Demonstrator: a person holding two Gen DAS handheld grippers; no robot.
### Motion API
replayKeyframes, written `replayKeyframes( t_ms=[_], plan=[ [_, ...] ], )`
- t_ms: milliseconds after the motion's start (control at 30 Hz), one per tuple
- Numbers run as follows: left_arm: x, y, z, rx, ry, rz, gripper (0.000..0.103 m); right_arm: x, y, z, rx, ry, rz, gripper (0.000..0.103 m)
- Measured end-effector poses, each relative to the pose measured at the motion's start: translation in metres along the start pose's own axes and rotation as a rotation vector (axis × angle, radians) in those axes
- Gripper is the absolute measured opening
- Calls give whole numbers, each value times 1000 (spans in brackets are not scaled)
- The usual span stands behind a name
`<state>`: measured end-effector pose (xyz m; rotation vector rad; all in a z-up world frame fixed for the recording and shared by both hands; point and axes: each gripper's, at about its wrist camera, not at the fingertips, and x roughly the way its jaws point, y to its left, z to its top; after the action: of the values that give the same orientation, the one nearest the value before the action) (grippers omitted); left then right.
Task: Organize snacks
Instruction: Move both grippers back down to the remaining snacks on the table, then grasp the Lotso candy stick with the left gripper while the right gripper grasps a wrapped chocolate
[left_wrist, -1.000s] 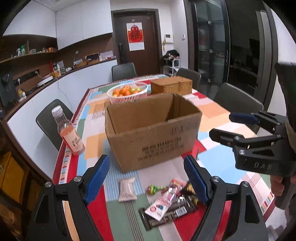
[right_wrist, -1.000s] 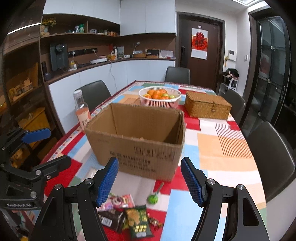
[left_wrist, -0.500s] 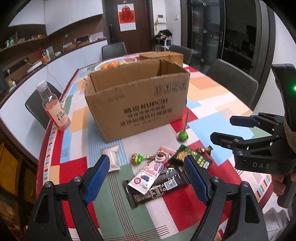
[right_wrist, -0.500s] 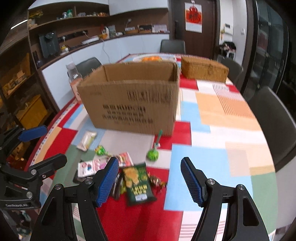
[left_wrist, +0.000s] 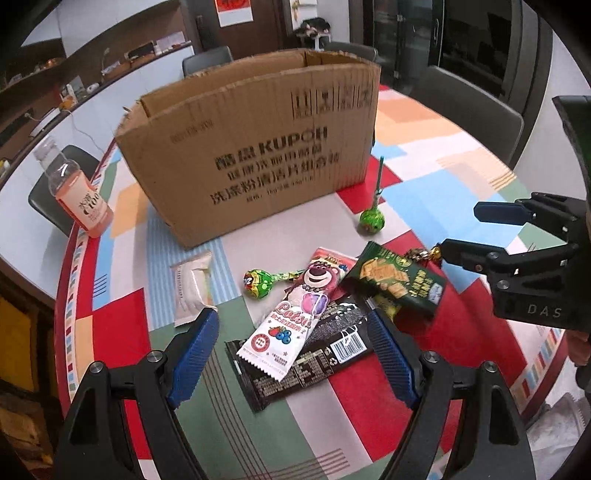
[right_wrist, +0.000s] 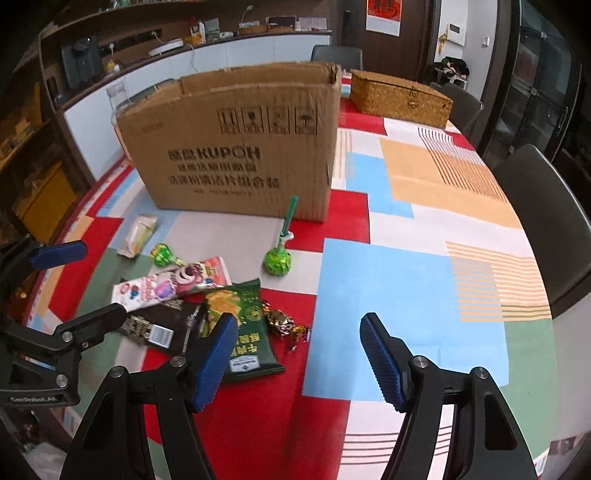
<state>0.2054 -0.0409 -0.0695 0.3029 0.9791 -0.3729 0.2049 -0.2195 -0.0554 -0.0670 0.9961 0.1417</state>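
Left wrist view, bottom of the frame: the left gripper (left_wrist: 291, 356) hangs over the patchwork tablecloth (left_wrist: 424, 192) with its blue pads wide apart and nothing between them. Just past its fingertips, at frame centre, lies a heap of snacks: a long black bar wrapper (left_wrist: 306, 363) at the bottom, a white-and-pink bear packet (left_wrist: 295, 314) slanting across it, and a dark green cracker bag (left_wrist: 397, 284) overlapping its right end. Left of the heap a pale wafer pack (left_wrist: 192, 286) lies apart on the cloth; a green lollipop (left_wrist: 258, 282) touches the bear packet's upper left, and a second green lollipop (left_wrist: 372, 220) lies farther up with its stick towards the cardboard box (left_wrist: 255, 155). The box stands open-topped across the upper middle, and a pink drink bottle (left_wrist: 79, 199) stands upright at the left edge near it. At the right edge the right gripper (left_wrist: 461, 236) reaches in from the side. Right wrist view: the right gripper (right_wrist: 297, 356) fills the bottom, its jaws closing yet holding nothing, the left pad over the lower part of the cracker bag (right_wrist: 243, 325). A gold-wrapped candy (right_wrist: 282, 321) lies just right of that bag. The box (right_wrist: 236, 147) sits in the upper middle, and a wicker basket (right_wrist: 400, 98) rests beyond it at upper right.
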Motion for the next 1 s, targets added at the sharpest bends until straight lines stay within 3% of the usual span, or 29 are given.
replayKeyframes(
  t_ms=[400, 767, 1000],
  plan=[
    [41, -1, 17, 43, 64, -58, 81, 29, -8, 1, -28, 87, 22, 50],
    [66, 7, 23, 6, 112, -123, 61, 45, 0, 1, -80, 132, 75, 41],
    [77, 10, 24, -37, 133, -176, 56, 54, 2, 5, -89, 147, 111, 38]
  ],
)
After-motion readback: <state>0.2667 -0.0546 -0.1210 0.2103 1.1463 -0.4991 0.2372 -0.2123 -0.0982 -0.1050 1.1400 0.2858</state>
